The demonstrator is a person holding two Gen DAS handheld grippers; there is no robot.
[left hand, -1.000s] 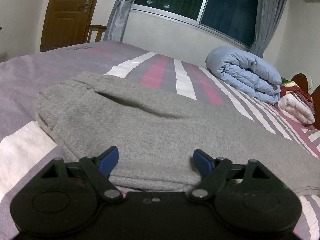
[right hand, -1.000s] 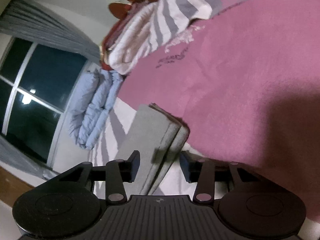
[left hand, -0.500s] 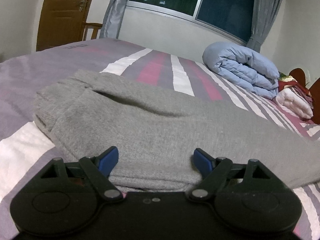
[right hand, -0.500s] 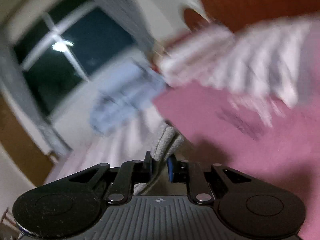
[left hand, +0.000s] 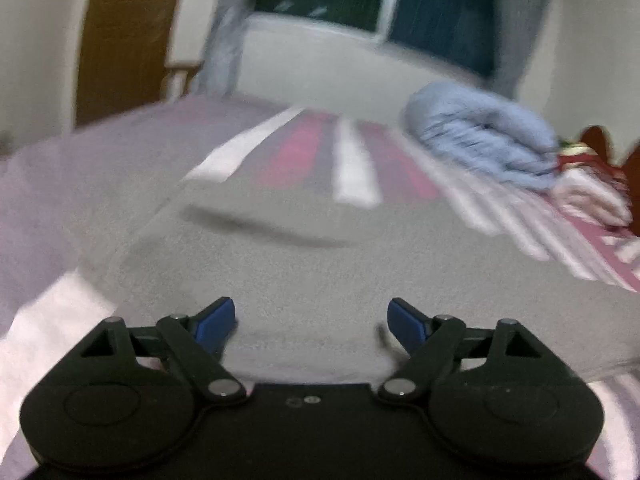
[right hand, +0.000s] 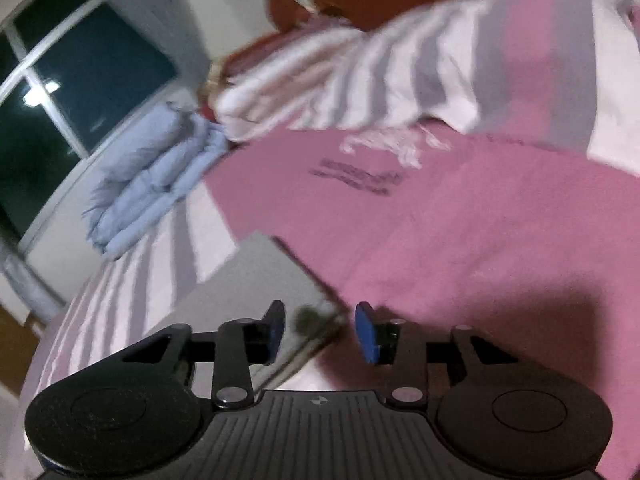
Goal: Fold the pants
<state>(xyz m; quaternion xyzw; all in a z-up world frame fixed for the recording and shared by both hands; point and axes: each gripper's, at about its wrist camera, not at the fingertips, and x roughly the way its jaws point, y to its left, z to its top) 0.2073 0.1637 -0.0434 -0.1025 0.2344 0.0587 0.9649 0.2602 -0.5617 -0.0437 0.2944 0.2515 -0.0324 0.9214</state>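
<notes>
Right gripper (right hand: 320, 330) jaws just parted over grey pants (right hand: 256, 276); left gripper (left hand: 311, 322) apart; sheet print illegible.

the left tool (left hand: 311, 322) hangs over grey pants (left hand: 304, 264) on a striped bed (left hand: 352, 168), jaws apart and just opening wider, gripping nothing; a folded blue duvet (left hand: 484, 136) lies beyond.

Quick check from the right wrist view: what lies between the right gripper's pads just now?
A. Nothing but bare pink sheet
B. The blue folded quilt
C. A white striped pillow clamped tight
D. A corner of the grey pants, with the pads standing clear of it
D: the corner of the grey pants lies between the pads of the right gripper, whose jaws have just been opening and stand apart from the cloth.
</notes>
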